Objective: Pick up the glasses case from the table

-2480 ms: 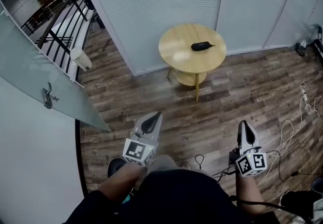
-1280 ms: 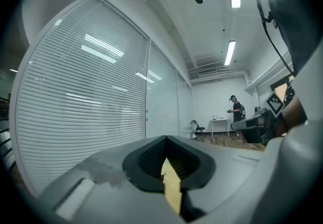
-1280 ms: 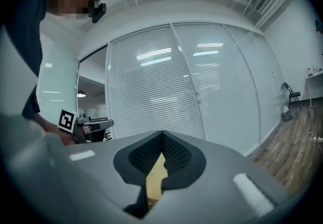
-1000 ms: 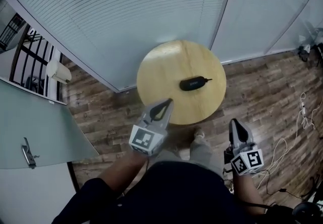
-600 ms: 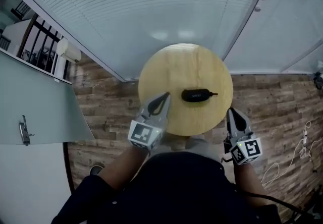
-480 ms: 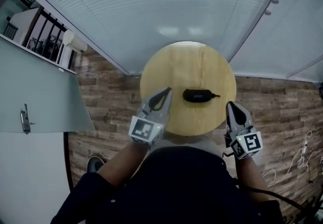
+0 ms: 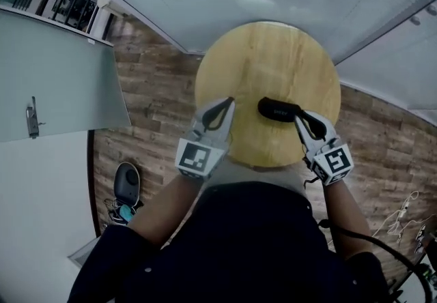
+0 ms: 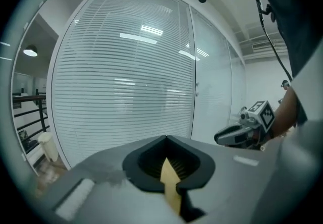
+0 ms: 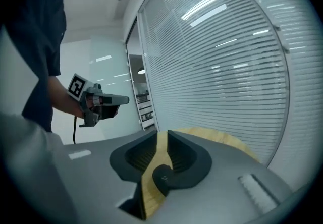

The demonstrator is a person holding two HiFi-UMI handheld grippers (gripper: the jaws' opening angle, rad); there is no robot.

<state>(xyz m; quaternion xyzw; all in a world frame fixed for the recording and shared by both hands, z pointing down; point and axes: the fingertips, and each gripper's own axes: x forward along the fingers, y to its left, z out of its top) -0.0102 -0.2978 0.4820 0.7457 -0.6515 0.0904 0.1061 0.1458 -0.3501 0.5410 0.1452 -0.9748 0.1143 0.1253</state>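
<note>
Glasses case [image 7: 276, 109] on round table [image 7: 266, 56], just ahead of right gripper [image 7: 301, 117] — jaws a narrow slit, opening, nothing between; widen well, then straddle its narrow width; left gripper [image 7: 225, 102] pinched together.

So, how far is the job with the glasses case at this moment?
Done: the right gripper is at the right end of the glasses case, which lies on the round table. In hand: its jaws are opening, with only a narrow gap; the case shows just ahead of them, not gripped. The left gripper is shut and empty. Left: close on the case and lift it.
</note>
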